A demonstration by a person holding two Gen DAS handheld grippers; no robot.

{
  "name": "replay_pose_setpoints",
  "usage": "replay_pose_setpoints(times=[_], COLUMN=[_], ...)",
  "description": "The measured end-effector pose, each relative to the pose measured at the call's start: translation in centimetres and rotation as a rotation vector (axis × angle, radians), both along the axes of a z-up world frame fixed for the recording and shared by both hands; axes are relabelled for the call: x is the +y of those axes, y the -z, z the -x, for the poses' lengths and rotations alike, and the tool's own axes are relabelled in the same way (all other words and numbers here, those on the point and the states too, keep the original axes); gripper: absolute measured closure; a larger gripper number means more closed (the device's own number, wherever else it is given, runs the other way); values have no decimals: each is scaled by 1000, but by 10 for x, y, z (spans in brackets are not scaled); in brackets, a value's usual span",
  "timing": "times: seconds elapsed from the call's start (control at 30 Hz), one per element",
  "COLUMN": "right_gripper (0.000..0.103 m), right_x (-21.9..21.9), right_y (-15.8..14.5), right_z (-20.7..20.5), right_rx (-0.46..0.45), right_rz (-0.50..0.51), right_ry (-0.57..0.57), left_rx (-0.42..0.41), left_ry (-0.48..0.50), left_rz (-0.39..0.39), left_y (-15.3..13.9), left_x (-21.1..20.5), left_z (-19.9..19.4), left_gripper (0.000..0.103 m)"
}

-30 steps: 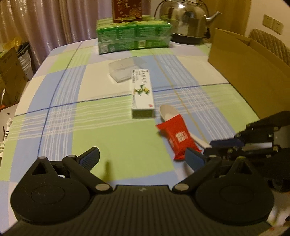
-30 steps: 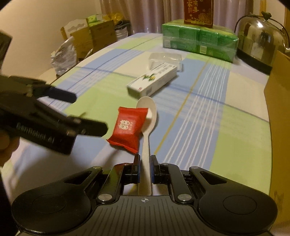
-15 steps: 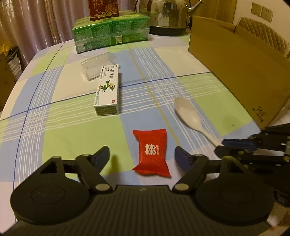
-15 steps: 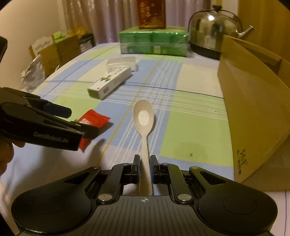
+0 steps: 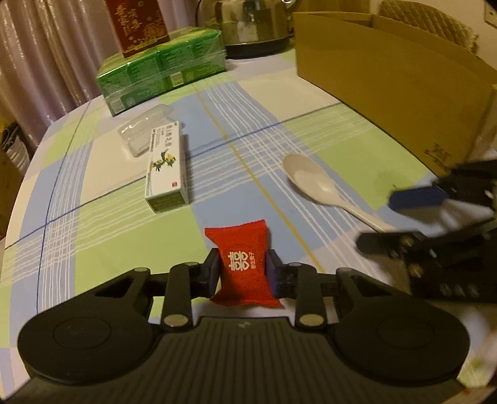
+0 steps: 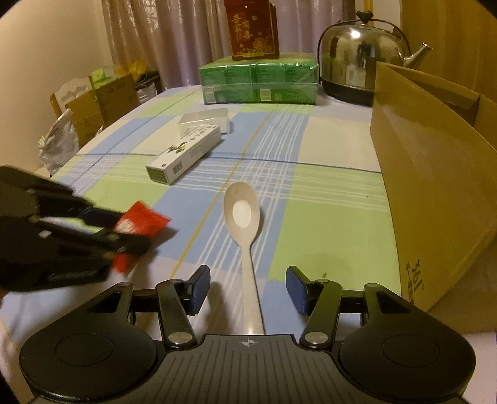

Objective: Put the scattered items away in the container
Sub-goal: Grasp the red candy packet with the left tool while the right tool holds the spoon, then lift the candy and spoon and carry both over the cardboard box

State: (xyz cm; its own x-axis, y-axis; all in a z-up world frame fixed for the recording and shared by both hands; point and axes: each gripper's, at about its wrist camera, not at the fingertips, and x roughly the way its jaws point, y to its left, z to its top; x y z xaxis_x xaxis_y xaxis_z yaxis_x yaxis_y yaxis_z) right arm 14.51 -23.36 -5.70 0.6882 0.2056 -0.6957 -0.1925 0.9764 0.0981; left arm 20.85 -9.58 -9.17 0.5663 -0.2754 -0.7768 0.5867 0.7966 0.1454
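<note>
- Left wrist view: the left gripper [image 5: 242, 273] is clamped on a small red foil sachet with white characters [image 5: 241, 264], its dark pads pressing both sides of the sachet just above the desk [image 5: 124, 223], which wears a green, blue and white checked cloth.
- A white plastic spoon [image 5: 323, 189] lies on the cloth to the right, bowl up, its handle running between the fingers of the right gripper [image 5: 394, 214] at the right edge, which is blurred.
- A long white medicine carton with a green plant print [image 5: 166, 169] lies to the upper left, touching a clear plastic tray [image 5: 146, 132] behind it.
- The open brown cardboard box [image 5: 391, 84] stands along the right side, well apart from the sachet.
- At the far end sit a shrink-wrapped block of green packs [image 5: 161, 77], a dark red gift box [image 5: 136, 25] on top of it, and a steel kettle [image 5: 248, 25].
- Right wrist view: the right gripper [image 6: 247, 289] has its jaws apart and opening; the spoon [image 6: 245, 223] lies flat on the cloth between them, and neither blue pad touches it.
- The left gripper [image 6: 102, 230] shows at the left, blurred, with the red sachet [image 6: 136, 230] in its fingers.
- The cardboard box [image 6: 428, 174] rises just right of the spoon.
</note>
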Motion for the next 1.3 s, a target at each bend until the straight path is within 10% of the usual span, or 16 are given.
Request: replay_pose_setpoints(times=[0.63, 0.93, 1.3], right_gripper=[52, 73, 74], right_x=[24, 24, 24], right_y=[14, 14, 1], right_z=[-53, -55, -41], right_rx=[-67, -80, -84], right_rz=[79, 70, 46], right_ry=[-78, -73, -52], left_rx=[6, 13, 10], left_ry=[-104, -114, -102], left_rz=[78, 97, 97], left_y=[-3, -1, -3], left_x=[30, 31, 29], left_z=[-13, -13, -6], left_gripper=[80, 80, 80])
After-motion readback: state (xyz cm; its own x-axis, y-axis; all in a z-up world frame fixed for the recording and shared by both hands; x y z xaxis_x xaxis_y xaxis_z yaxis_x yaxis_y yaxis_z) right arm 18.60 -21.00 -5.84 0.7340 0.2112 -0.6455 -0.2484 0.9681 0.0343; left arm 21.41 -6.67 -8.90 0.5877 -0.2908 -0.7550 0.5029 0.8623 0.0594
